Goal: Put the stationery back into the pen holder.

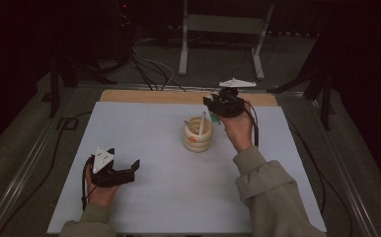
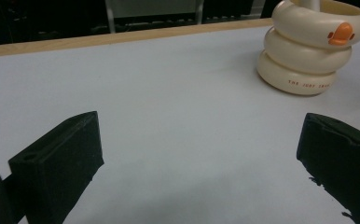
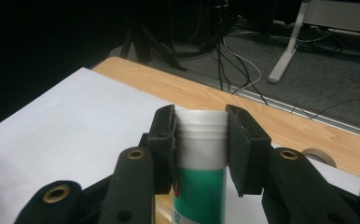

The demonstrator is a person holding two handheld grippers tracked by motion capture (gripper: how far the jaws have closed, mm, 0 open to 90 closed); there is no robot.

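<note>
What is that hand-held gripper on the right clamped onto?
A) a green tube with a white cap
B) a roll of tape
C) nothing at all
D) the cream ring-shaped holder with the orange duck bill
A: in the right gripper view, the right hand-held gripper has its jaws pressed on both sides of the green tube with a white cap, while the cream holder stands apart on the table.

- A white sheet (image 1: 169,187) covers a wooden table (image 1: 144,96).
- A grey metal stand (image 1: 223,24) sits on the floor beyond the table.
- Cables (image 1: 149,66) trail across the dark floor.
</note>
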